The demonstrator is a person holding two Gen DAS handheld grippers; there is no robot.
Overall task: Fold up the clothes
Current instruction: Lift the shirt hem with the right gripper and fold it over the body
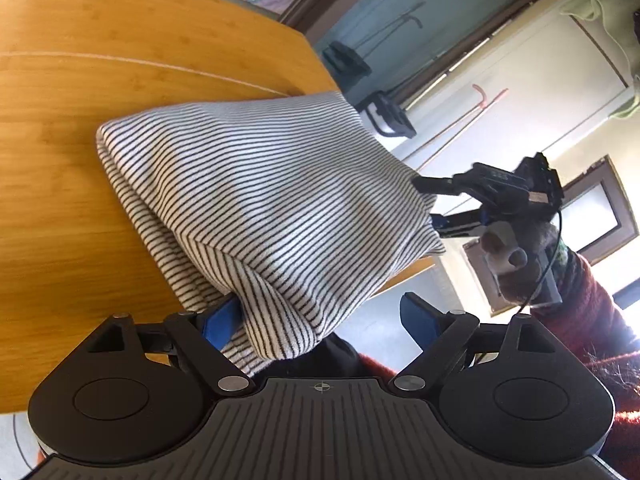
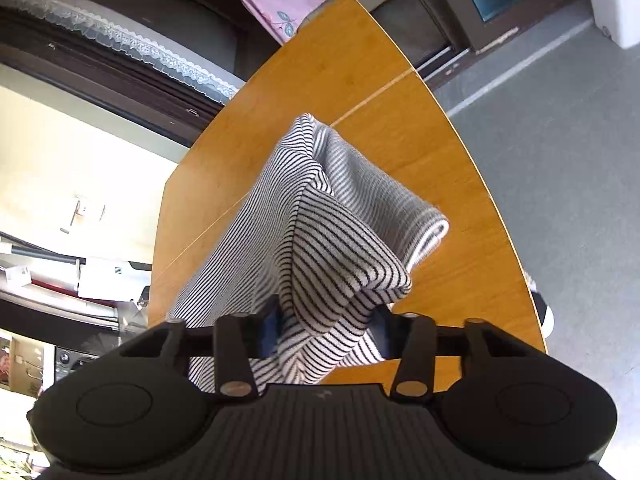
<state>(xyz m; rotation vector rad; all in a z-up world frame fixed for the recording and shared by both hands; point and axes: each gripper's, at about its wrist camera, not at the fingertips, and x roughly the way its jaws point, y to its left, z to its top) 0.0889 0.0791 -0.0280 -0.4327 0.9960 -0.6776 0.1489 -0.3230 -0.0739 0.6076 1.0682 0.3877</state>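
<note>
Over the wooden bench (image 1: pixel 60 160), striped garment (image 1: pixel 256 184) lies folded, near edge lifted. Left tongs (image 1: pixel 320 320) spread wide, cloth draped across one finger. Right tongs (image 2: pixel 326 330) pinching its corner.

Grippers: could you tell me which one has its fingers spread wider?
The left gripper: its fingers stand wide apart, with the striped cloth against only one. The right gripper is closed on the bunched cloth.

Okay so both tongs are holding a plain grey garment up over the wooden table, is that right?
Not quite: the garment is white with thin dark stripes, not plain grey, as the right wrist view shows. The rest holds: the left tongs and right tongs both hold it above the wooden table.
</note>
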